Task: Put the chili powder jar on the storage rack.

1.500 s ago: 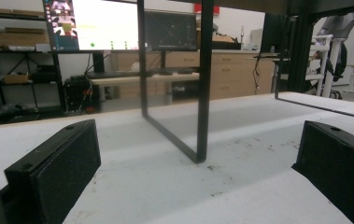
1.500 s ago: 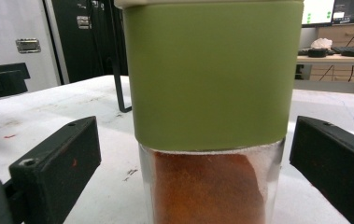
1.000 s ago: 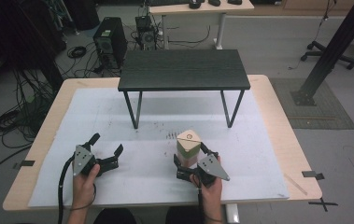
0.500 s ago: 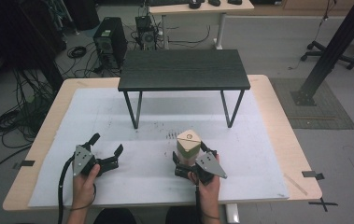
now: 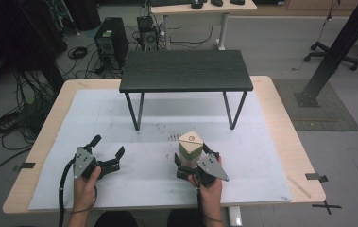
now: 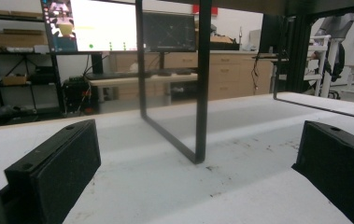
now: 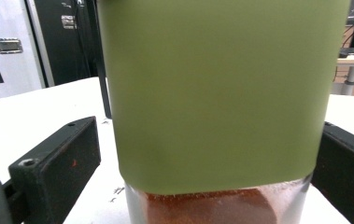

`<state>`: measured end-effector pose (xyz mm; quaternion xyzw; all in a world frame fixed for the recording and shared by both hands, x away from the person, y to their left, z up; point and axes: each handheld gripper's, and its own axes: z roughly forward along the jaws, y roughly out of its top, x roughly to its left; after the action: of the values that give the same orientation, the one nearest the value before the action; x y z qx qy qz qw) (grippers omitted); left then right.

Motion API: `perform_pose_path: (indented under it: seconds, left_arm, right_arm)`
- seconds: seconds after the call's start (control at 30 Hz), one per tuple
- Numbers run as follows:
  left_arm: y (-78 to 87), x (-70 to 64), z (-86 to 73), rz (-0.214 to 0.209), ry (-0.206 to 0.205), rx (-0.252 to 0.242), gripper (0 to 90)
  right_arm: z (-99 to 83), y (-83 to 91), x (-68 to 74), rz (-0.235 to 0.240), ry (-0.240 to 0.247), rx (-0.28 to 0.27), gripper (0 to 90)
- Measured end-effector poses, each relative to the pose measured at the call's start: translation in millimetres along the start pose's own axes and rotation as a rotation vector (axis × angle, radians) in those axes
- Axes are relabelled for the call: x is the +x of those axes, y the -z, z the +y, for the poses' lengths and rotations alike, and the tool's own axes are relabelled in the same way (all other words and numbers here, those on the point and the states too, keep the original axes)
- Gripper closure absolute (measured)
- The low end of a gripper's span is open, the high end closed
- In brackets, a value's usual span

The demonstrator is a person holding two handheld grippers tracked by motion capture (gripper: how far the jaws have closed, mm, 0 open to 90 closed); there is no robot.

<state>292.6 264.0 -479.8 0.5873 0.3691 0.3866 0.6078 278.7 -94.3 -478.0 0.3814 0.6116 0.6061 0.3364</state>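
Note:
A jar [image 5: 190, 146] with an olive-green label and a tan lid stands upright on the white mat [image 5: 261, 156], right of centre near the front. In the right gripper view the jar [image 7: 212, 93] shows red-brown powder in its clear base. My right gripper [image 5: 194, 159] is open around the jar, one jaw on each side; the left jaw stands a little off it and the right jaw is at its edge. My left gripper [image 5: 107, 144] rests on the mat at the front left, open and empty, with bare mat between its jaws [image 6: 188, 177].
A low black table [image 5: 186, 71] on thin metal legs stands at the back middle of the mat; one leg [image 6: 201, 79] rises close ahead of my left gripper. The mat lies on a wooden tabletop [image 5: 290, 137]. Cables and computer gear lie on the floor beyond.

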Motion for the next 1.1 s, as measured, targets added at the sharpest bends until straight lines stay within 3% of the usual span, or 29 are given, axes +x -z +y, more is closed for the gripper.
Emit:
perform_pose_path:
  seconds: [1.1]
  left_arm:
    - [-0.3,-0.4,0.1,0.005,0.001,0.002,0.2]
  right_arm:
    - [-0.1,0.1,-0.2,0.003,-0.002,0.001,0.2]
